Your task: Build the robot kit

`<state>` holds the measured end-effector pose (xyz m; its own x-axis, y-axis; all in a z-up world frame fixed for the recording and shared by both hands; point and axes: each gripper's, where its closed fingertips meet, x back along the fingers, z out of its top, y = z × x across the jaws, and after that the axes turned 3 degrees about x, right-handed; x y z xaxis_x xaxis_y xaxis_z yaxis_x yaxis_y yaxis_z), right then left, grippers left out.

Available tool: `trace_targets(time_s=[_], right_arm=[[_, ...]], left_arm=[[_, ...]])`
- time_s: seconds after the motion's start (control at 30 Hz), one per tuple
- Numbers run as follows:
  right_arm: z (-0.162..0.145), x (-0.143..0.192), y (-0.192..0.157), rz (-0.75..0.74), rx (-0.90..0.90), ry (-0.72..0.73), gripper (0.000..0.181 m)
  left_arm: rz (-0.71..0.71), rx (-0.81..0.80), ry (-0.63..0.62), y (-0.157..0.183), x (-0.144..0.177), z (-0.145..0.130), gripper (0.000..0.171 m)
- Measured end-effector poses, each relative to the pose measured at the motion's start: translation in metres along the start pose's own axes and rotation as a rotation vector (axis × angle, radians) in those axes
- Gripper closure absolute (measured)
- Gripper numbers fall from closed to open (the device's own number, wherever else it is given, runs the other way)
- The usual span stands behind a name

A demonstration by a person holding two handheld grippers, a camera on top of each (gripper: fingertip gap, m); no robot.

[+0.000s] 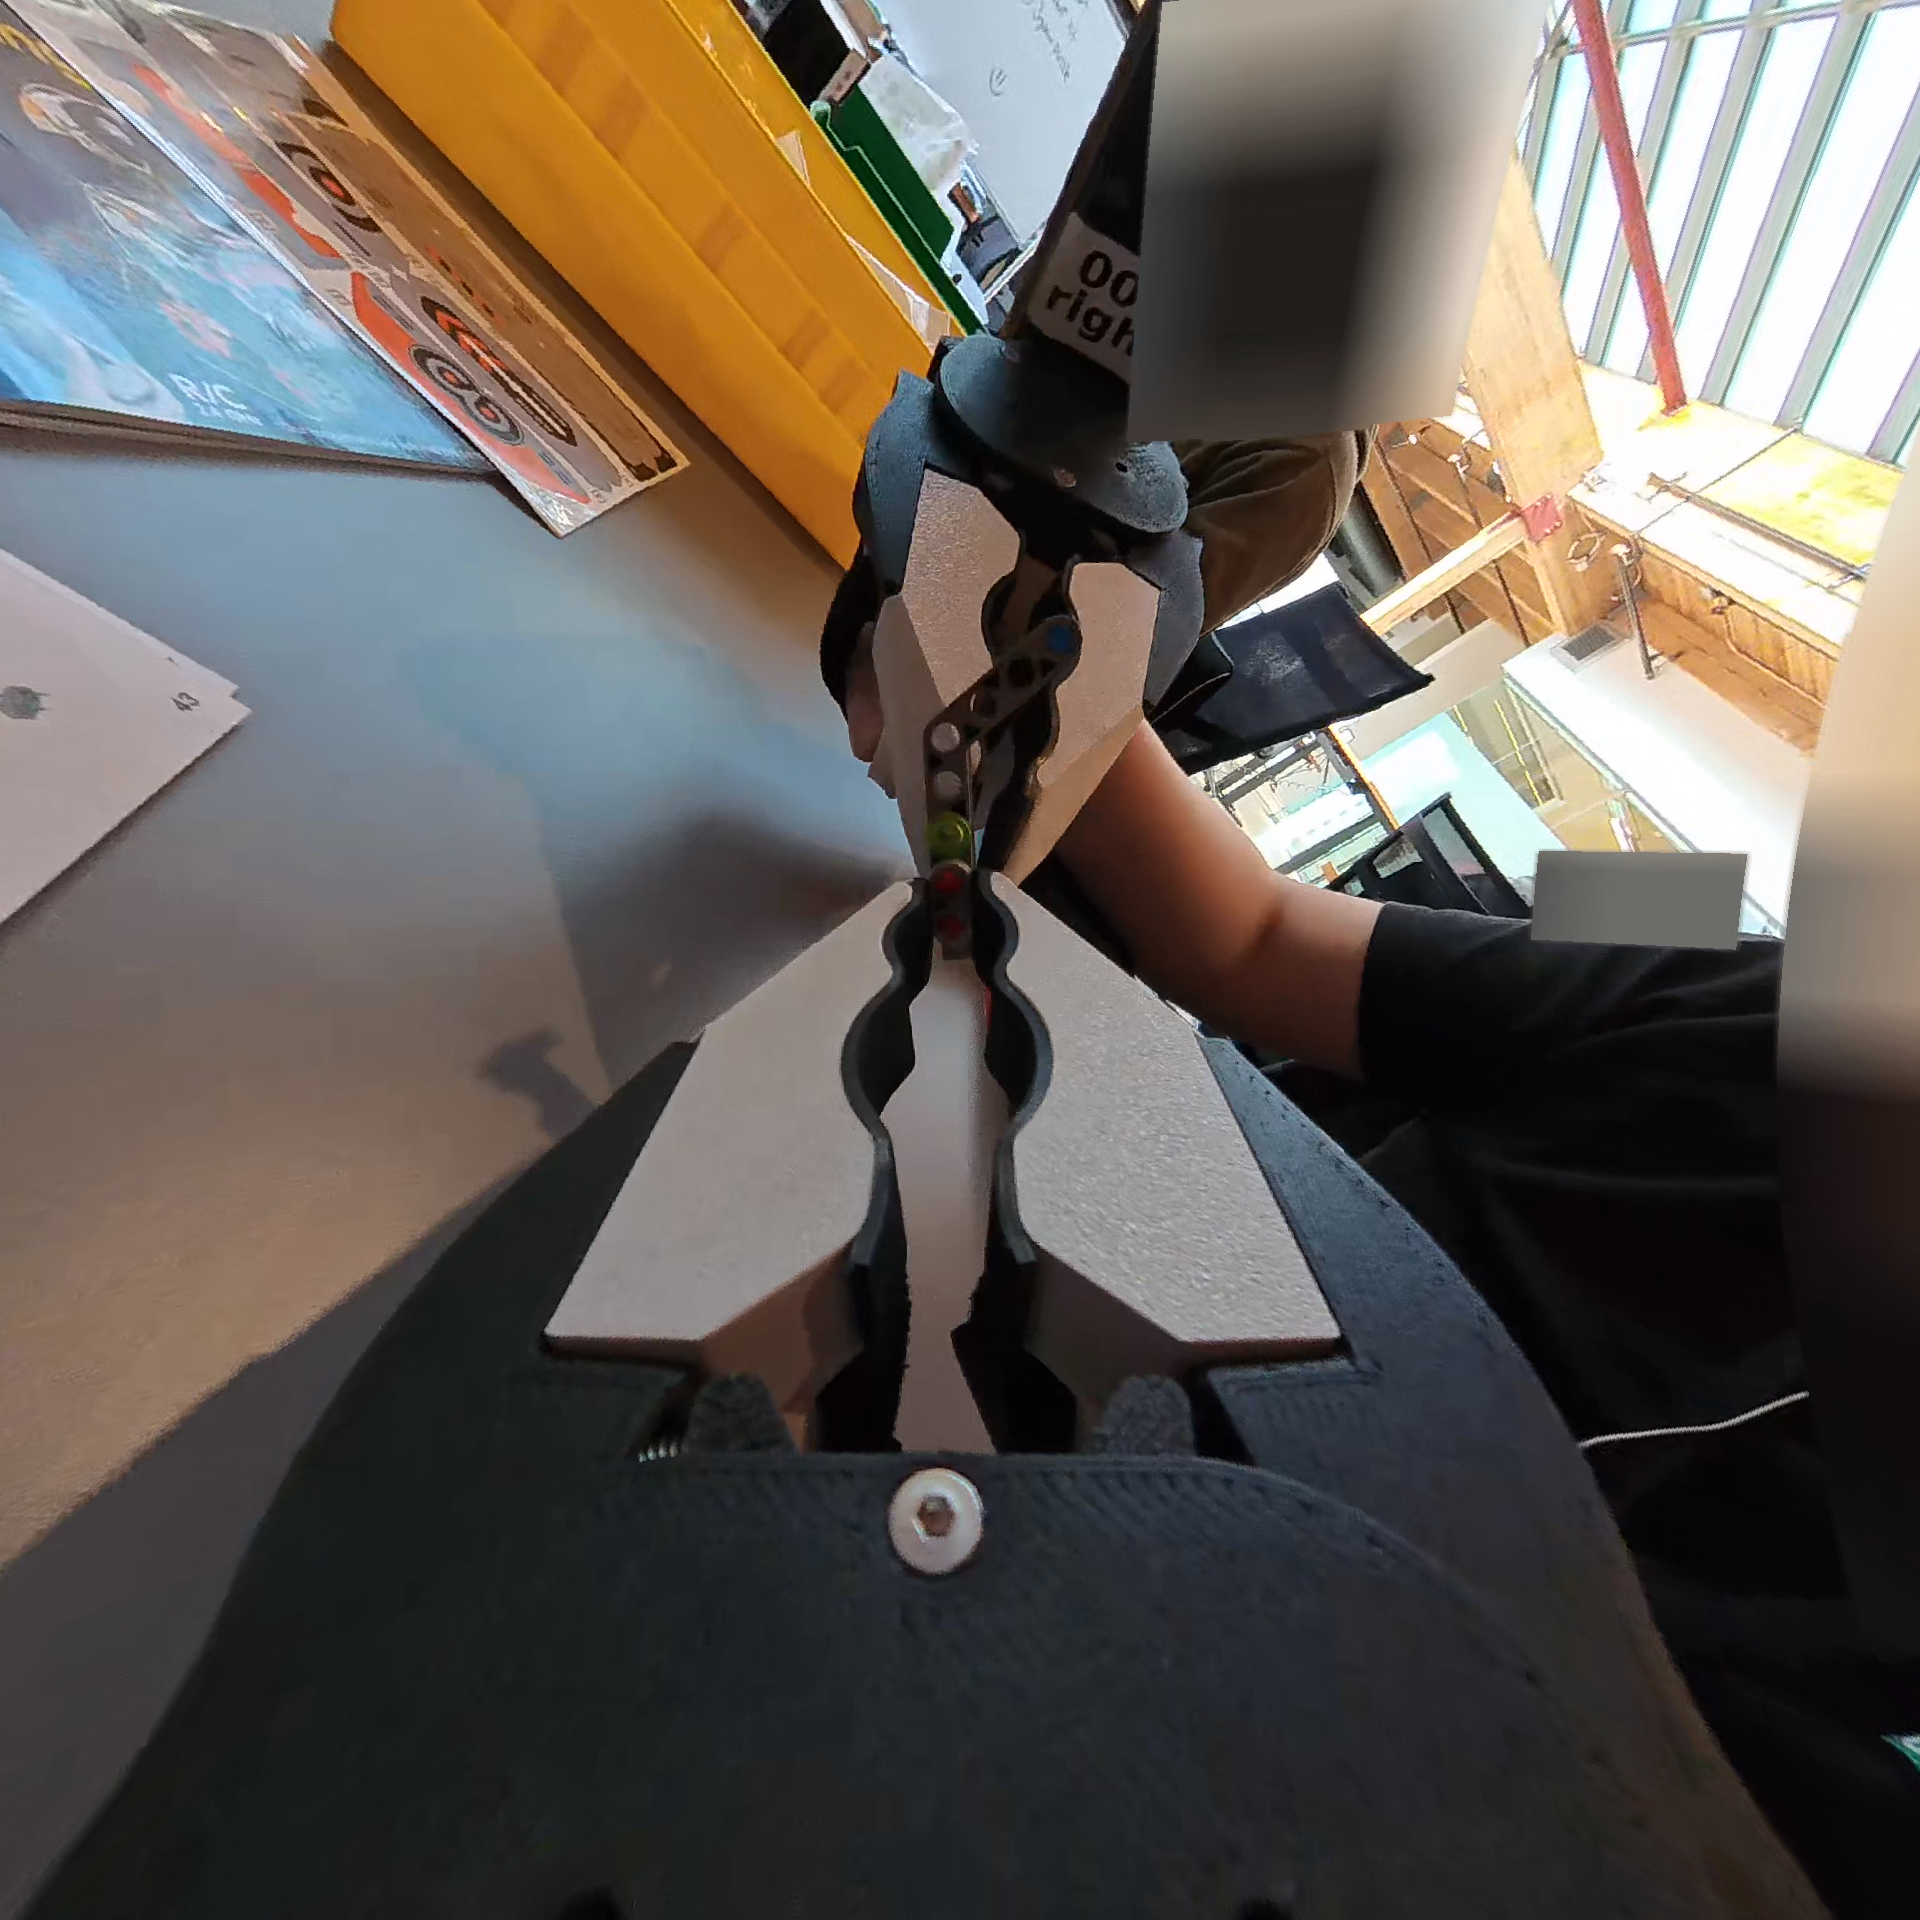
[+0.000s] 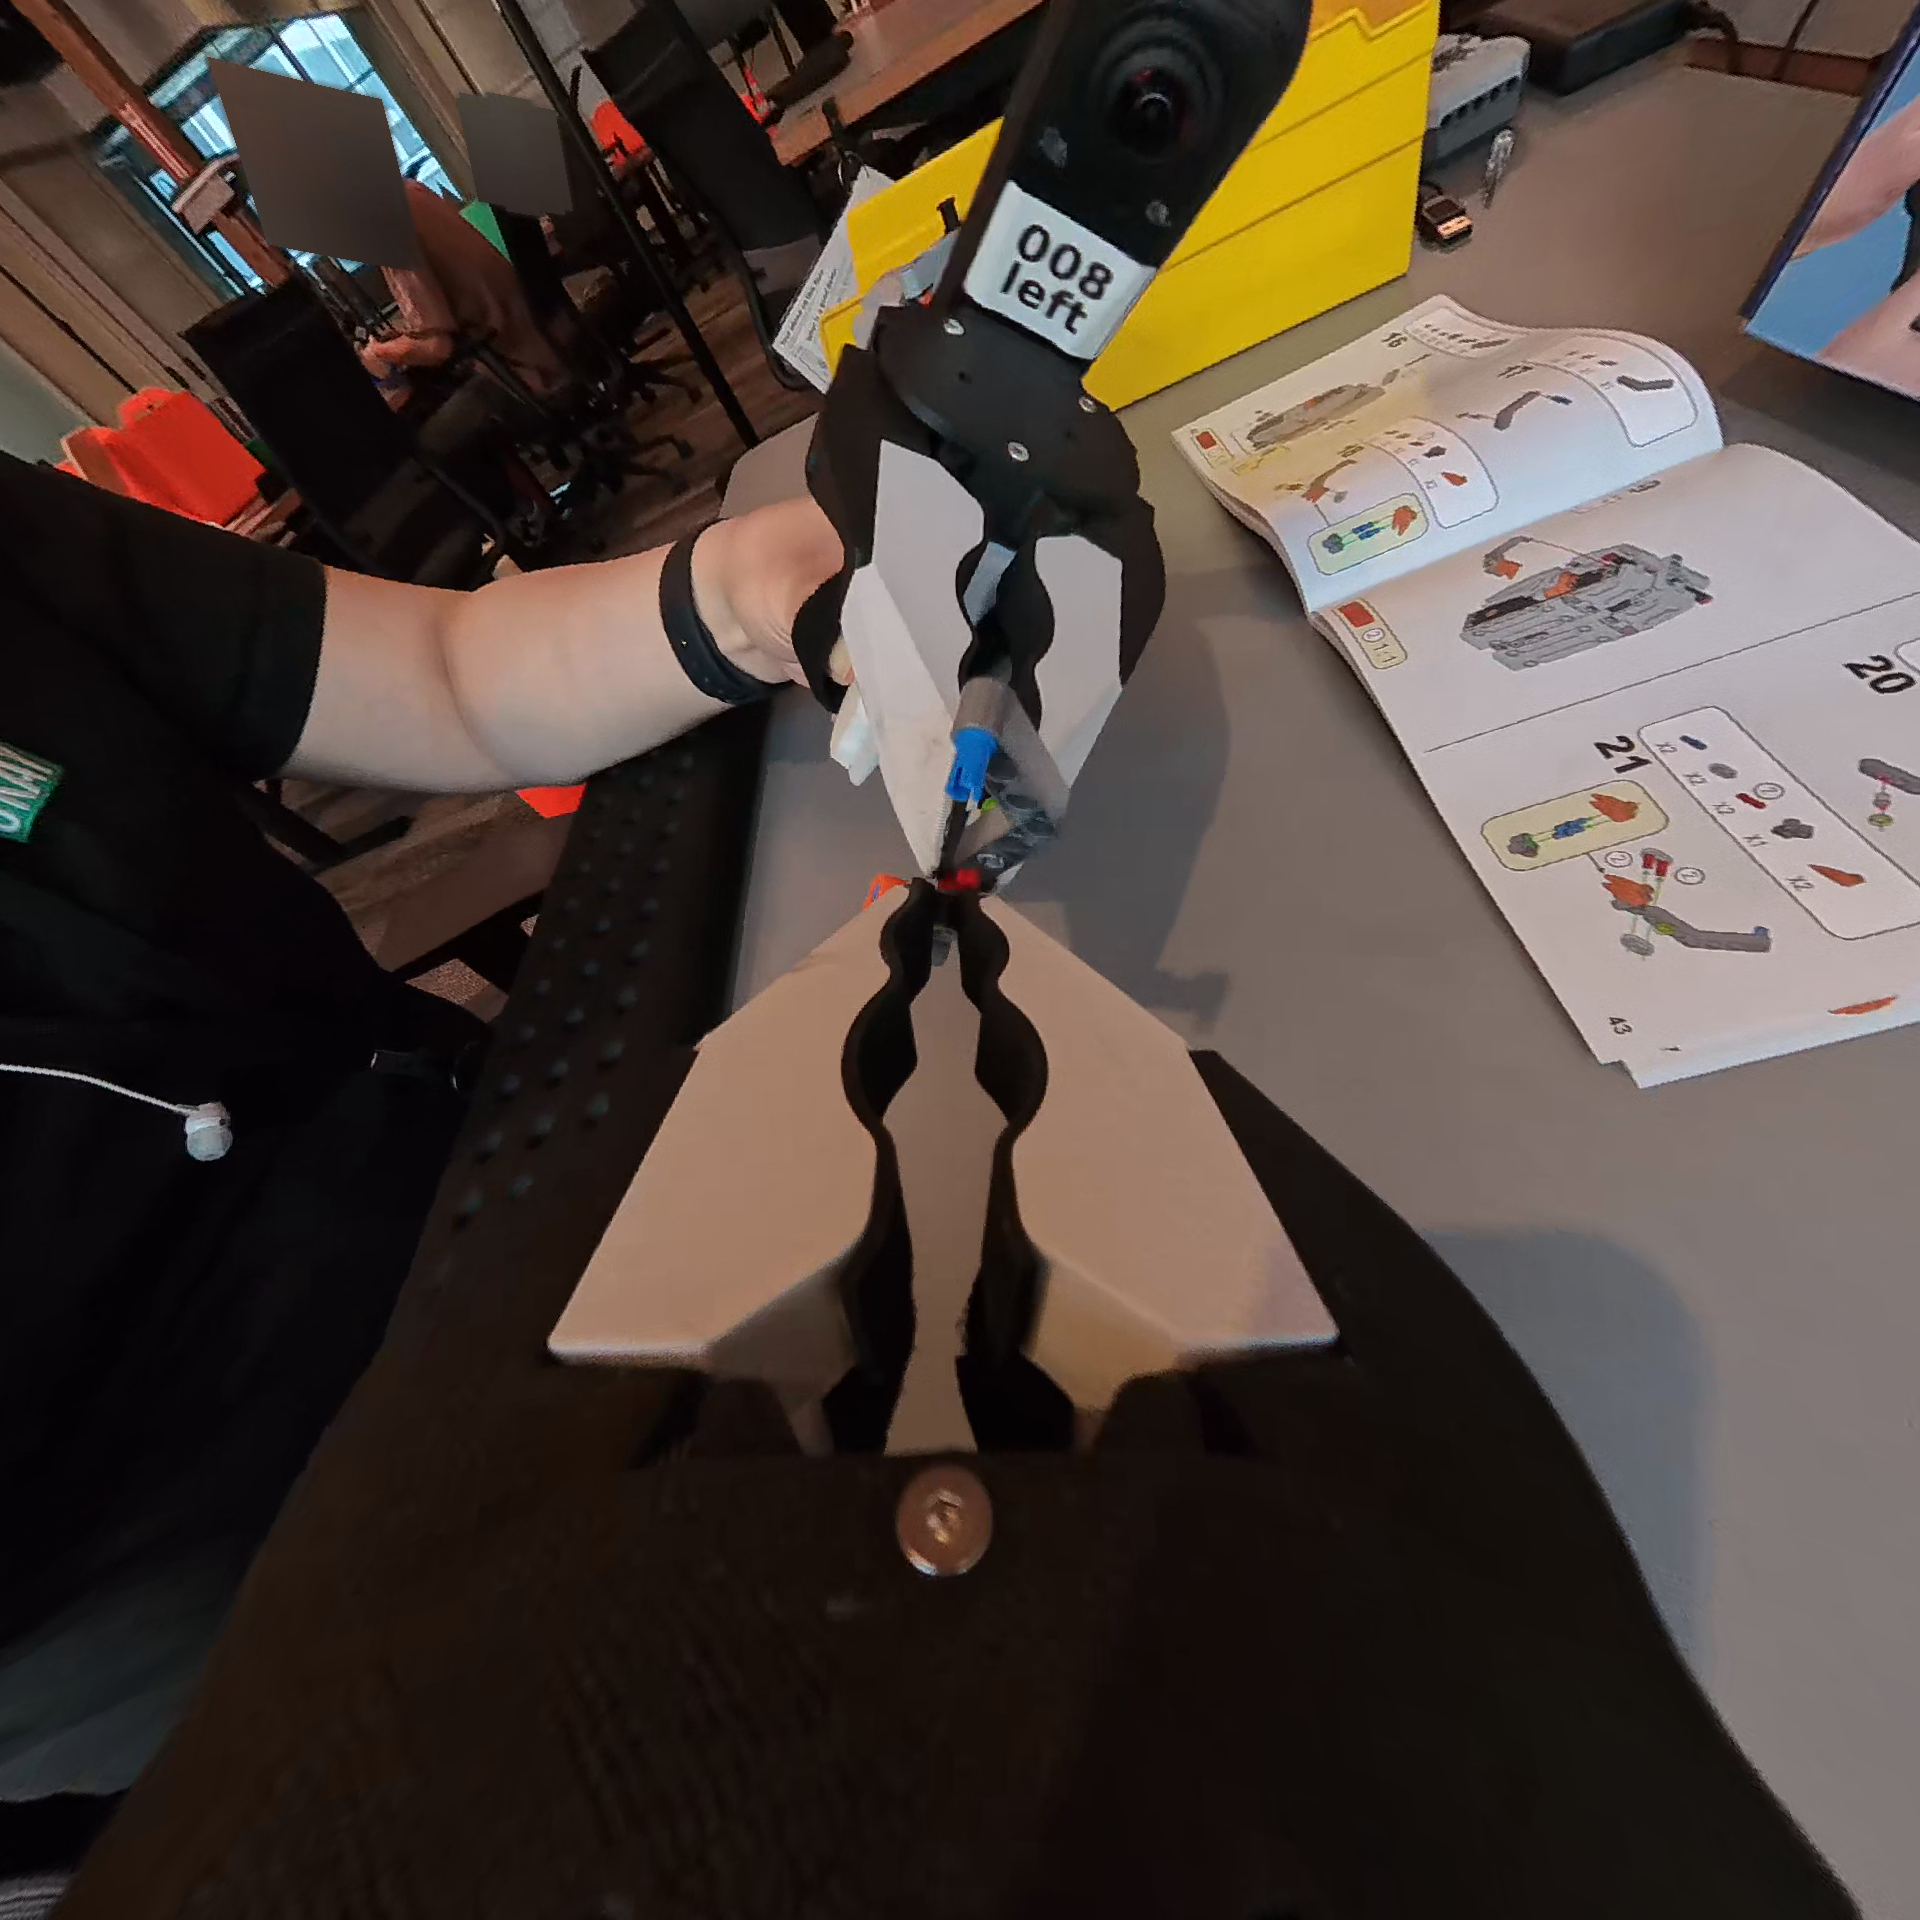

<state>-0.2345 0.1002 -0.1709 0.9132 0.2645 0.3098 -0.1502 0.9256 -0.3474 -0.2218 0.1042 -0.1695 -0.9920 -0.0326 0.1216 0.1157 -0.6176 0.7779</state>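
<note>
Clamping opposite ends of one grey beam (image 1: 997, 696) (tip to tip), left claw (image 1: 951, 914) and right claw (image 2: 940, 899), both narrow.

- 2 grippers: left gripper (image 1: 951, 914), right gripper (image 2: 940, 909), tips meeting
- 1 grey angled holed beam (image 1: 992, 707) pinched between them
- pins on beam: 1 blue pin (image 1: 1058, 636), 1 green bush (image 1: 948, 833), 2 red pins (image 1: 948, 883)
- 1 yellow bin (image 1: 665, 208)
- 1 open instruction booklet (image 2: 1621, 665)
- 1 sticker sheet (image 1: 457, 312)
- 1 blue box lid (image 1: 156, 312)
- 1 grey table (image 1: 416, 779)
</note>
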Motion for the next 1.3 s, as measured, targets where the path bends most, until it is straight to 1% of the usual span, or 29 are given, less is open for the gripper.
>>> trace_targets(time_s=[0.07, 0.2, 0.33, 0.47, 0.57, 0.7, 0.83, 1.1, 1.3], right_arm=[[0.0, 0.0, 0.0, 0.004, -0.004, 0.005, 0.177], [0.001, 0.0, 0.002, -0.001, -0.023, 0.015, 0.177], [0.005, 0.001, 0.013, -0.054, -0.071, 0.043, 0.177], [0.011, 0.001, 0.022, -0.1, -0.119, 0.095, 0.177], [0.008, -0.001, 0.026, -0.13, -0.119, 0.076, 0.177], [0.004, -0.002, 0.021, -0.096, -0.07, 0.058, 0.177], [0.009, 0.001, 0.017, -0.046, -0.09, 0.106, 0.177], [0.009, 0.002, 0.018, -0.03, -0.099, 0.118, 0.176], [0.008, 0.001, 0.017, -0.021, -0.098, 0.112, 0.176]], left_arm=[[-0.014, 0.014, -0.002, 0.001, 0.0, -0.001, 0.166], [0.007, -0.002, 0.008, -0.001, 0.0, 0.001, 0.166], [0.08, -0.046, 0.053, -0.008, 0.002, 0.008, 0.166], [0.11, -0.05, 0.122, -0.011, 0.007, 0.018, 0.166], [0.139, -0.053, 0.119, -0.016, 0.008, 0.018, 0.166], [0.106, -0.018, 0.081, -0.016, 0.006, 0.012, 0.166], [0.035, 0.026, 0.099, -0.009, 0.006, 0.015, 0.166], [0.052, -0.013, 0.097, -0.009, 0.006, 0.016, 0.166], [0.048, -0.003, 0.082, -0.009, 0.006, 0.014, 0.166]])
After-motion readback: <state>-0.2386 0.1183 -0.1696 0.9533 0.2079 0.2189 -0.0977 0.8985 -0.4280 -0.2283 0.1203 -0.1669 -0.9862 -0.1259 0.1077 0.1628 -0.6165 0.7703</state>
